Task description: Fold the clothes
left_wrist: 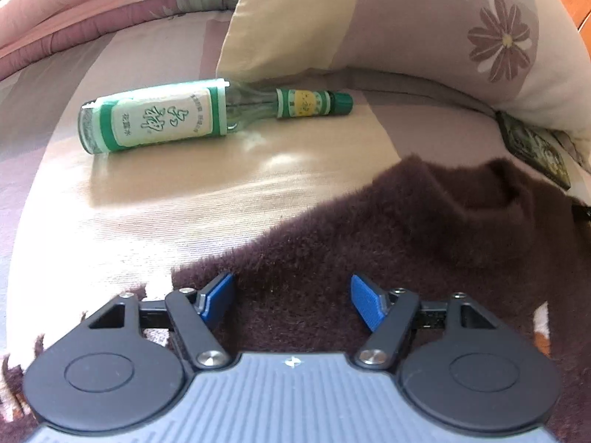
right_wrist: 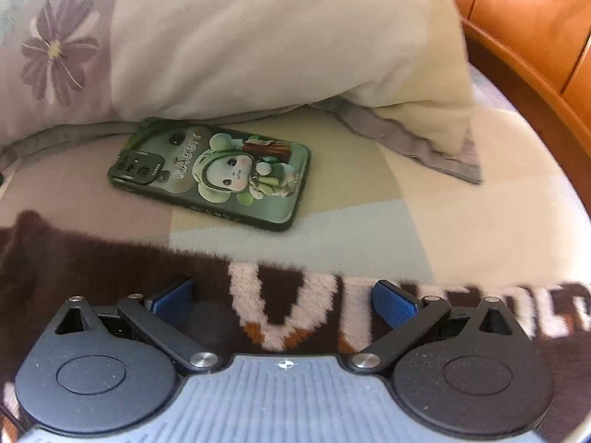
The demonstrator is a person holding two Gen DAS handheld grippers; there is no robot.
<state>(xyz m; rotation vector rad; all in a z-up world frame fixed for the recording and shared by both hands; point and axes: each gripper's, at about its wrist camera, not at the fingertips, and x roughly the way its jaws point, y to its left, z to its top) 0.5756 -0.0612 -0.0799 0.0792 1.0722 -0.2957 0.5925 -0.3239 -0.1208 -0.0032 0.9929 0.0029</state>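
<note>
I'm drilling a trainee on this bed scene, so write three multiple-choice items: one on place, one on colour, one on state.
1. The phone lies:
A. on the sweater
B. on the bedding by the pillow
C. between the tongs

2. The bottle cap is:
A. green
B. red
C. white

3. The left tongs are:
A. shut on the sweater
B. open above the sweater
C. shut on the bottle

Answers: 1 B, the phone rests beside the pillow, clear of the sweater. 2 A, the cap shows green. 3 B, blue pads apart, nothing between them.

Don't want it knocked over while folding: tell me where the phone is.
Right wrist view, left of centre: the phone lies flat on the bedsheet, between the pillow and the brown sweater.
</note>
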